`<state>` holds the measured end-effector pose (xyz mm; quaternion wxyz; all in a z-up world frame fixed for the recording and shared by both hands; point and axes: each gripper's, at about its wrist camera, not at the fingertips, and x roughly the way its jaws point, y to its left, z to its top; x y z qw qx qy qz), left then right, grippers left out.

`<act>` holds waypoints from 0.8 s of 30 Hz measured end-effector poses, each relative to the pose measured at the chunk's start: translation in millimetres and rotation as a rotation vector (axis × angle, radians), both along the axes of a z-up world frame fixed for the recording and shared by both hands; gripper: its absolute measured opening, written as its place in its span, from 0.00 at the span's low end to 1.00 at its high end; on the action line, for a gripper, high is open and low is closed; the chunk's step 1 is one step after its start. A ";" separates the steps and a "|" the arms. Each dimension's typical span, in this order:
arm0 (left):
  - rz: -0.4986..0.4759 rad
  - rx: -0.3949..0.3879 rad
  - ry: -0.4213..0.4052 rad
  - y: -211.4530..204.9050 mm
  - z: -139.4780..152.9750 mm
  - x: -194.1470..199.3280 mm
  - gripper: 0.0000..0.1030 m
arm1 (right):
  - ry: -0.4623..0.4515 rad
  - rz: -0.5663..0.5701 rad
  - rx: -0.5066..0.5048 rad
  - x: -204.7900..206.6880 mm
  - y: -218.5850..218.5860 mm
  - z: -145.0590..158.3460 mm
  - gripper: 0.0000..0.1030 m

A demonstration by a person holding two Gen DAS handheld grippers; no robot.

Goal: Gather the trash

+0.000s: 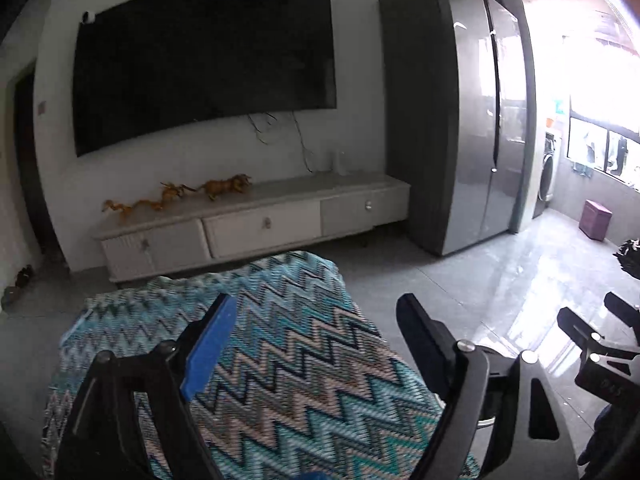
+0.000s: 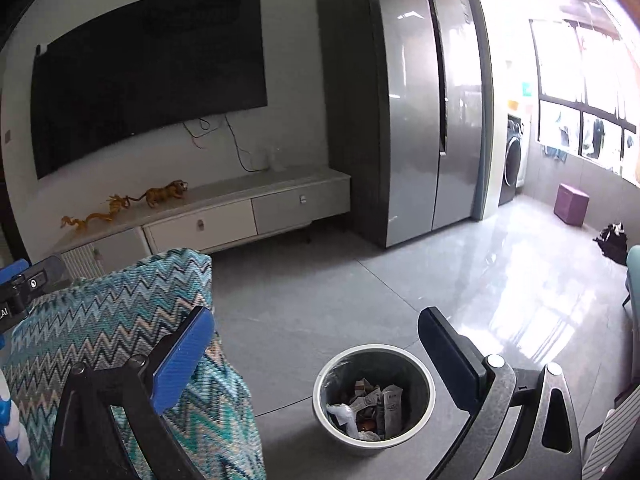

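Both grippers stand wide with nothing between the fingers; the left gripper (image 1: 316, 340), one blue pad and one black, hangs over a zigzag-woven cloth in teal, beige and black (image 1: 280, 360) that drapes some piece of furniture; the right gripper (image 2: 316, 344), likewise one blue pad and one black, hangs over grey floor tiles (image 2: 300, 288) just beside that cloth's right edge.

The task's thing, one round grey waste bin with a pale rim (image 2: 374, 396), stands on the floor between the right gripper's fingers in the view, well below them and apart from them; crumpled paper and wrappers (image 2: 372, 408) lie in its bottom, their number too jumbled to count.

Against the far wall: one long white low cabinet (image 2: 208, 216) showing three drawer fronts; on its top, toward the left end, two golden animal figurines (image 2: 166, 194); near its right end, small white items, blurred; one large black wall-mounted television (image 2: 148, 76) above it; one tall grey two-door refrigerator (image 2: 416, 112) at the cabinet's right end; beyond, one front-loading washing machine (image 2: 514, 156), one purple cube stool (image 2: 571, 204) and one dark heap (image 2: 612, 240) on the floor.
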<state>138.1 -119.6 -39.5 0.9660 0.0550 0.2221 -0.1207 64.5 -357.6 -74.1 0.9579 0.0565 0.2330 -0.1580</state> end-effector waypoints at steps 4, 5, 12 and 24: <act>0.049 0.011 -0.048 23.6 3.8 -16.3 0.92 | -0.025 0.028 -0.019 -5.8 24.2 9.3 1.00; 0.053 0.015 -0.056 28.5 4.3 -19.0 0.95 | -0.028 0.029 -0.027 -6.9 29.4 10.6 1.00; 0.118 0.034 -0.101 53.1 6.2 -36.0 0.99 | -0.046 0.046 -0.063 -14.9 57.0 16.5 1.00; 0.147 0.039 -0.098 74.9 0.6 -43.9 0.99 | -0.070 0.043 -0.094 -32.3 72.8 18.0 1.00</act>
